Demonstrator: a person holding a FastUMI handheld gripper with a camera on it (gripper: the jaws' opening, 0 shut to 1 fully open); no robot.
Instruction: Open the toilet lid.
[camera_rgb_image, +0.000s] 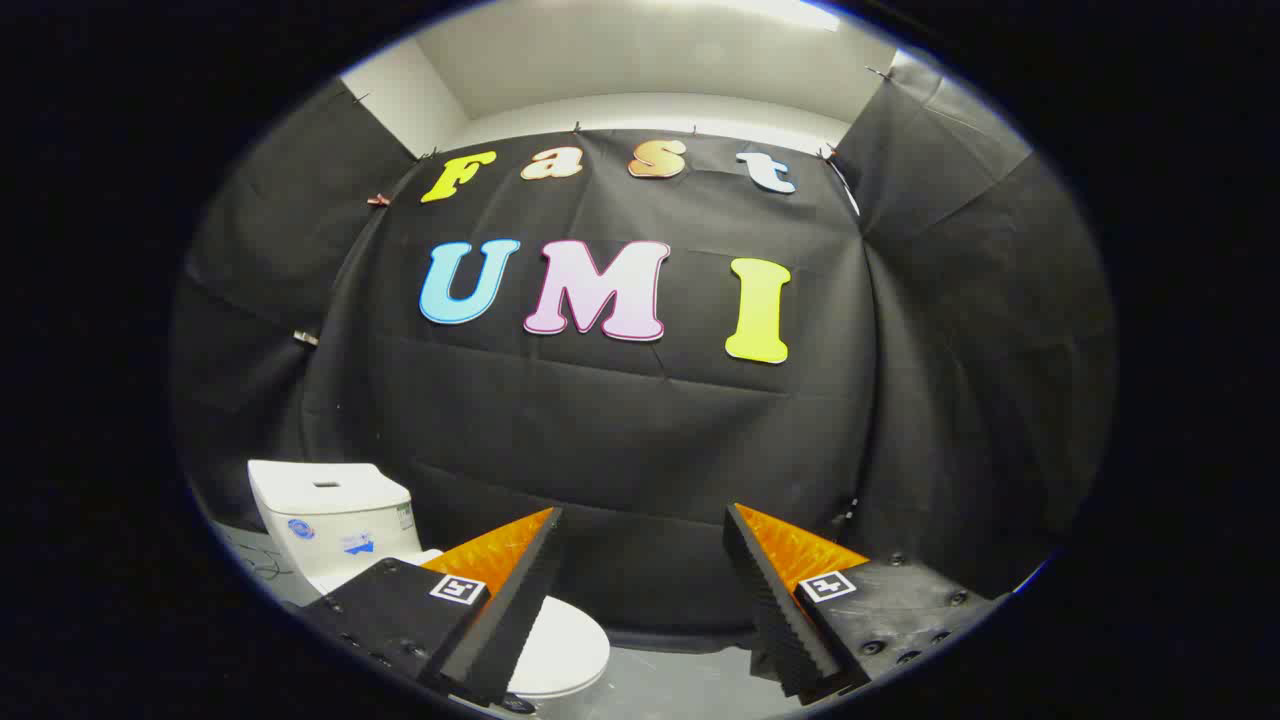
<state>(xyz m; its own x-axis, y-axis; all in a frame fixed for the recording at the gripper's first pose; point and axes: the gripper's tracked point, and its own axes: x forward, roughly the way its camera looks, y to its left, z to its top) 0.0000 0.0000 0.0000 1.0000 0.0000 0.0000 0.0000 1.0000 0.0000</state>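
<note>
We find the tongs (640, 520) standing open, the two fingers spread well apart with nothing between them. Each finger (505, 620) is a wedge-shaped block with a ribbed, saw-toothed inner face, and each carries a small square black-and-white marker tile on its upper side. Screw heads show on the flat housing behind the right-hand finger.

We locate the white glossy ceramic toilet (340, 525) low down beyond the left finger, standing on the grey floor (680, 680) close against the black cloth wall (620, 440). Its boxy cistern has rounded corners and a flat top with a small rectangular recess. We note a round blue sticker and further small labels on the cistern front; their writing is too small to read.

The smooth white oval toilet lid (565, 650) lies flat and closed, partly hidden behind the left finger. The fingers touch neither lid nor cistern.

The cloth wall is matt and creased, pinned by small clips along its upper edge beneath a plain white ceiling (640, 60).
</note>
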